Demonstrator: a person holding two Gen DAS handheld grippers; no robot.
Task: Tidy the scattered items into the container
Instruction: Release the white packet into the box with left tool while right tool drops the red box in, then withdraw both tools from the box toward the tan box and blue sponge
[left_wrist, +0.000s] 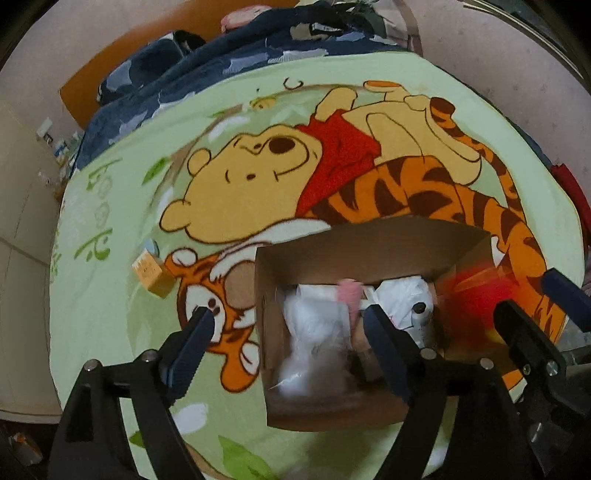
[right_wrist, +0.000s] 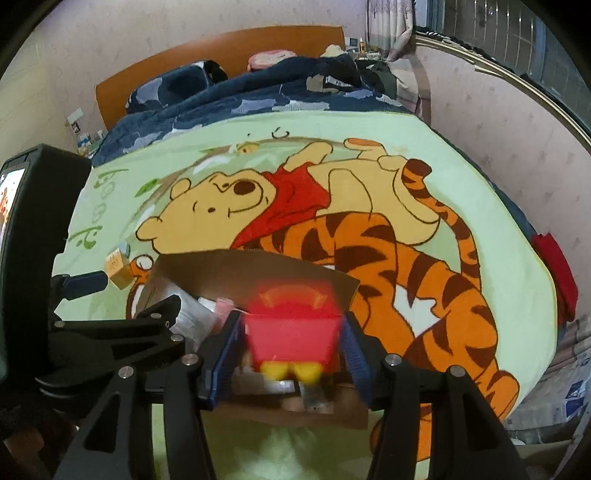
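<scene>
Bed blanket (left_wrist: 110, 332): one box (left_wrist: 369, 243), one orange carton (left_wrist: 153, 275).

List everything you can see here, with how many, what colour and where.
Cardboard box: one, brown, open, on the blanket.
White plastic bags: at least two, inside the box.
Pink item: one, inside the box, blurred.
Red toy: one, red with yellow parts, blurred, between the right fingers above the box.
Small orange box: one, on the blanket left of the cardboard box.
Blanket: one, green cartoon print, covering the bed.
Navy quilt: one, near the headboard.
Left hand-held gripper: black, open.
Right hand-held gripper: black, around the toy.
</scene>
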